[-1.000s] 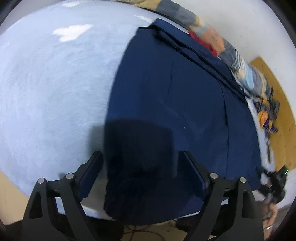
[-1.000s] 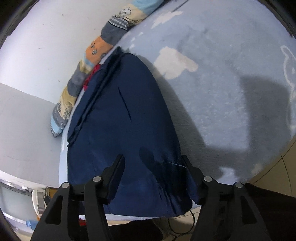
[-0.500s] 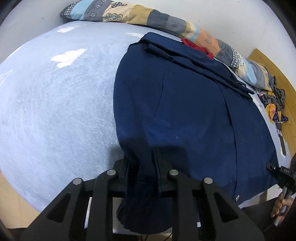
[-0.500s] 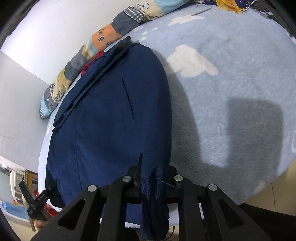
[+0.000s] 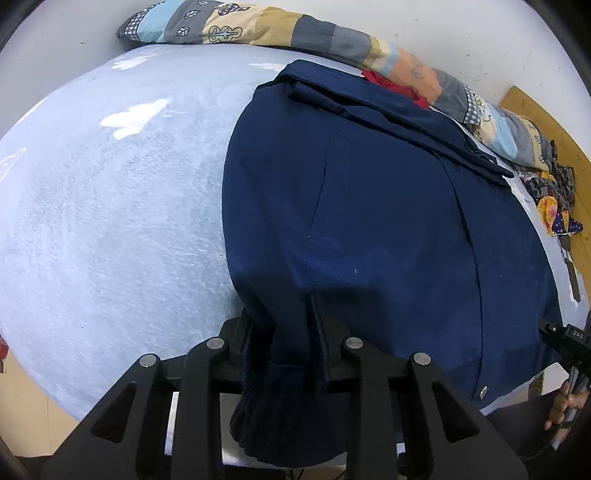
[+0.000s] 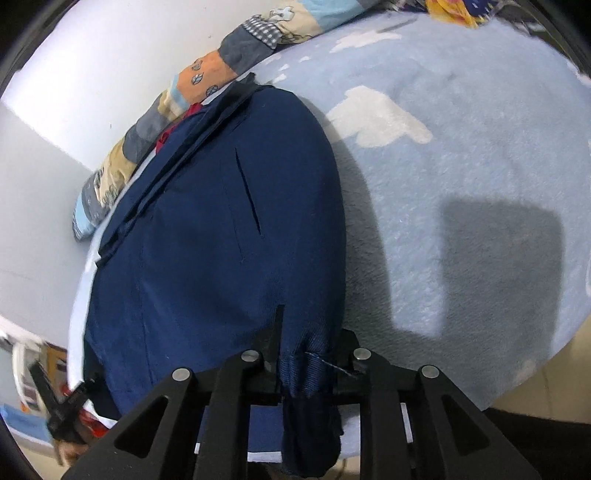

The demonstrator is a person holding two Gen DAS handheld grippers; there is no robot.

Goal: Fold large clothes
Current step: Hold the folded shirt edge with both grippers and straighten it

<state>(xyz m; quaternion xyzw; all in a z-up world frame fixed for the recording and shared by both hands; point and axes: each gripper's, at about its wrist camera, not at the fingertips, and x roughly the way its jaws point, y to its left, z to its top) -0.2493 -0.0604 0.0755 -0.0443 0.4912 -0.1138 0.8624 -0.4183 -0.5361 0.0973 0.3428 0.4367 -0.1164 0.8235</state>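
Navy jacket (image 5: 369, 206) lies spread flat on the bed (image 5: 110, 206), which is covered with a pale blue fleece blanket with white cloud shapes. Jacket fills the right half of the left wrist view and the left half of the right wrist view; its near hem hangs over the near edge of the bed.

Left tongs (image 5: 286, 332): jaws opening slightly, a fold of the jacket's near hem between them and the pads pressing on it; elastic cuff bunches below the fingers.

Right tongs (image 6: 308, 354): jaws opening slightly, clamped on a rolled bunch of navy cloth at the jacket's near right corner; a loose thread shows at the pinch.

Welt pocket slit (image 6: 248, 192) runs lengthways on the jacket front. Snap button (image 5: 483, 388) near the hem at right.

Patchwork bolster (image 5: 295, 33) lies along the far edge against the white wall; red cloth (image 5: 391, 85) peeks out between the bolster and the jacket collar. Pile of patterned fabric (image 5: 554, 206) at far right on a wooden floor
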